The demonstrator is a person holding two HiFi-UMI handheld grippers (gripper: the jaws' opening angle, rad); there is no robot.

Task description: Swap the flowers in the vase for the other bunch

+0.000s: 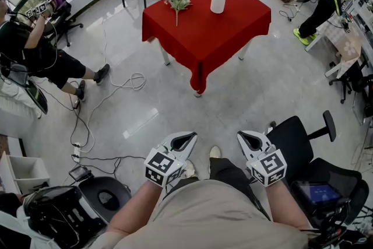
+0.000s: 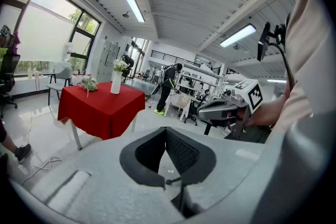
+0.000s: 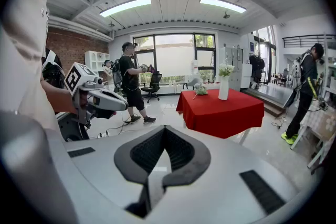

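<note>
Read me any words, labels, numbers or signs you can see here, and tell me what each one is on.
No text here can be read.
On the left gripper and right gripper: square black-and-white marker patterns only, no letters.
Blue screen by the black chair: too small to read.

You wear a beige short-sleeved shirt [image 1: 204, 213], lower centre of the head view, with dark trousers [image 1: 230, 175] and light shoes [image 1: 215, 152]. Your left gripper [image 1: 187, 138] and right gripper [image 1: 248, 138] have pale grey shells and black textured pads [image 2: 181, 152]. Each carries a cube [image 1: 160, 165] of black-and-white square markers.
</note>
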